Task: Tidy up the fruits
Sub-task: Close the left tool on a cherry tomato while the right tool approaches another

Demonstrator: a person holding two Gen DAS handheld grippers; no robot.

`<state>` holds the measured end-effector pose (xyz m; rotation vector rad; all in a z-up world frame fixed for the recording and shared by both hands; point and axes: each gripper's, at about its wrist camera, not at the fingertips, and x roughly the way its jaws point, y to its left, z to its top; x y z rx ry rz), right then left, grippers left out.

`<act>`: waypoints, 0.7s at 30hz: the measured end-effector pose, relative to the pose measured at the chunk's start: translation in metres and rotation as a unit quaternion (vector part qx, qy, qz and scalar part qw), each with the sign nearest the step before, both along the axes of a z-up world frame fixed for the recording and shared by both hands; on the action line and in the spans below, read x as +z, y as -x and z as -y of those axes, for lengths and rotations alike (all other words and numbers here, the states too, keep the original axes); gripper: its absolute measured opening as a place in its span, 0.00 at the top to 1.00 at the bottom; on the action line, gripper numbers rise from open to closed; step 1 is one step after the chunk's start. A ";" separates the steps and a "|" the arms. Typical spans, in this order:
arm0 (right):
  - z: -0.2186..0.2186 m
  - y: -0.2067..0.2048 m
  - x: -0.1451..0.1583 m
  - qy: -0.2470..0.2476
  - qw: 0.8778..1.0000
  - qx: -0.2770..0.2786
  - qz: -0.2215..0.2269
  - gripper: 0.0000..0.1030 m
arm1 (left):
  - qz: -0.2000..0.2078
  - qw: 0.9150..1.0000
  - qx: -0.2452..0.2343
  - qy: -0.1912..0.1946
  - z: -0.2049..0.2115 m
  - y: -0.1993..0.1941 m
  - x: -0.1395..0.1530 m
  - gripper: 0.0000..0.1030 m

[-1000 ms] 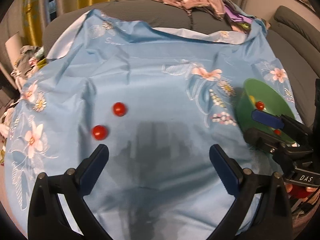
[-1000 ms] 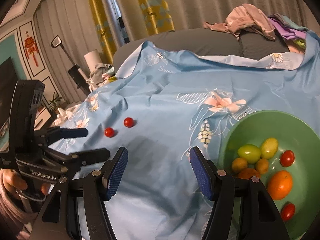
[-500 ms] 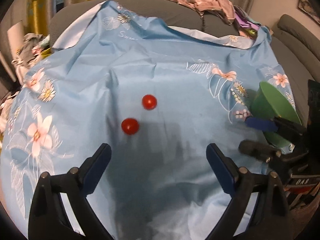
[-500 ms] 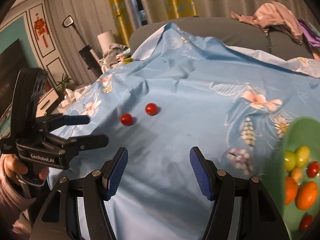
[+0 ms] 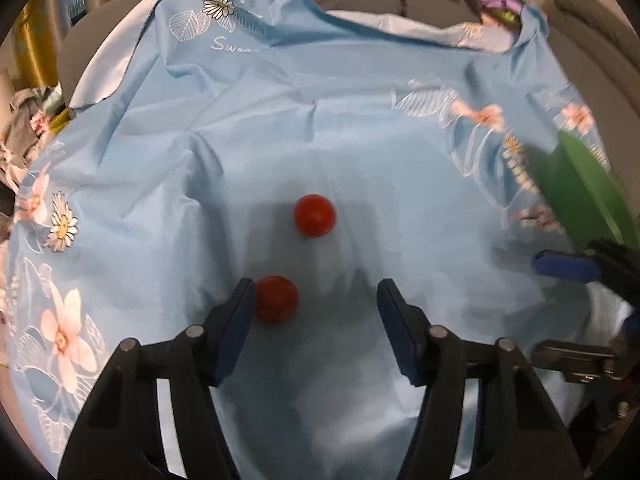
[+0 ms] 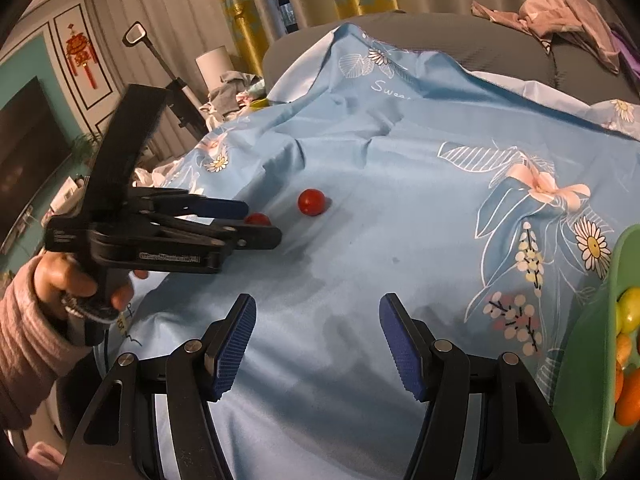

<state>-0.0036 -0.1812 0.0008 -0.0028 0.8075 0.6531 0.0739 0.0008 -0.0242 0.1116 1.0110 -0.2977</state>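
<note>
Two red cherry tomatoes lie on the blue flowered cloth [image 5: 320, 128]. The near tomato [image 5: 276, 300] sits between the jaws of my left gripper [image 5: 314, 296], right against the left pad [image 5: 236, 320] and well apart from the right pad. Those jaws are closing. The far tomato [image 5: 315, 216] lies just beyond the fingertips. The right wrist view shows the left gripper [image 6: 260, 222] around the near tomato [image 6: 258, 218], with the far tomato [image 6: 311, 202] beside it. My right gripper [image 6: 316, 304] hovers open over bare cloth with nothing in it. The green bowl [image 6: 580, 360] holds several fruits.
The bowl's rim [image 5: 584, 196] shows at the right edge of the left wrist view, just behind the right gripper [image 5: 556, 310]. A grey sofa back with a heap of clothes [image 6: 560, 20] rises behind the cloth. A sleeved hand [image 6: 60, 292] holds the left gripper.
My left gripper moved forward and down over the tomatoes, and its jaws narrowed around the near one. The right gripper swung left, so the bowl slid to its view's right edge.
</note>
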 end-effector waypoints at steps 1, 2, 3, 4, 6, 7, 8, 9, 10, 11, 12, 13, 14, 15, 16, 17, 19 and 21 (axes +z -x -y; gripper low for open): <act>0.000 0.000 0.000 0.001 1.000 0.000 0.001 0.37 | 0.001 1.000 0.000 -0.012 0.001 -0.001 -0.002 0.41; 0.000 0.000 0.000 0.002 1.000 -0.001 0.002 0.37 | 0.000 1.000 0.001 -0.022 0.002 -0.002 -0.003 0.41; 0.000 0.000 0.000 0.003 1.000 -0.001 0.002 0.37 | -0.002 1.000 0.003 -0.031 0.001 -0.003 -0.005 0.41; 0.000 0.001 0.000 0.003 1.000 -0.001 0.002 0.37 | -0.004 0.999 0.005 -0.036 0.001 -0.004 -0.007 0.42; 0.001 0.001 0.001 0.001 1.000 -0.001 0.003 0.37 | -0.001 0.999 0.007 -0.039 -0.001 -0.005 -0.007 0.45; 0.001 0.002 0.001 0.000 1.000 -0.002 0.004 0.37 | 0.001 0.999 0.010 -0.040 -0.002 -0.006 -0.006 0.48; 0.001 0.002 0.002 0.000 1.000 -0.002 0.004 0.37 | 0.002 0.999 0.012 -0.040 -0.003 -0.007 -0.007 0.53; 0.002 0.003 0.002 0.000 1.000 -0.003 0.005 0.37 | 0.002 0.999 0.016 -0.042 -0.005 -0.008 -0.008 0.58; 0.002 0.002 0.001 0.000 1.000 -0.003 0.004 0.37 | -0.005 0.999 0.018 -0.042 -0.006 -0.011 -0.011 0.66; 0.002 0.002 0.001 0.000 1.000 -0.003 0.004 0.37 | -0.015 0.999 0.020 -0.042 -0.008 -0.013 -0.015 0.72; 0.001 0.002 0.001 0.001 1.000 -0.004 0.004 0.37 | -0.005 0.999 0.016 -0.047 -0.008 -0.012 -0.015 0.73; 0.001 0.002 0.000 0.002 1.000 -0.004 0.003 0.37 | -0.006 0.999 0.012 -0.050 -0.007 -0.012 -0.016 0.74; 0.001 0.002 0.000 0.003 1.000 -0.004 0.003 0.37 | -0.006 0.999 0.011 -0.049 -0.007 -0.013 -0.016 0.73; 0.001 0.001 -0.001 0.003 1.000 -0.004 0.003 0.37 | -0.005 0.999 0.013 -0.047 -0.007 -0.013 -0.017 0.73; 0.001 0.000 -0.001 0.003 1.000 -0.005 0.002 0.37 | -0.004 0.999 0.014 -0.040 -0.007 -0.014 -0.017 0.74; 0.001 0.000 -0.001 0.004 1.000 -0.005 0.002 0.37 | -0.003 0.999 0.016 -0.034 -0.008 -0.015 -0.017 0.74; 0.000 -0.001 -0.003 0.006 1.000 -0.006 0.000 0.37 | -0.003 1.000 0.021 -0.017 -0.009 -0.017 -0.018 0.74; -0.001 -0.003 -0.006 0.006 1.000 -0.009 -0.005 0.37 | -0.003 1.000 0.024 0.004 -0.011 -0.014 -0.017 0.74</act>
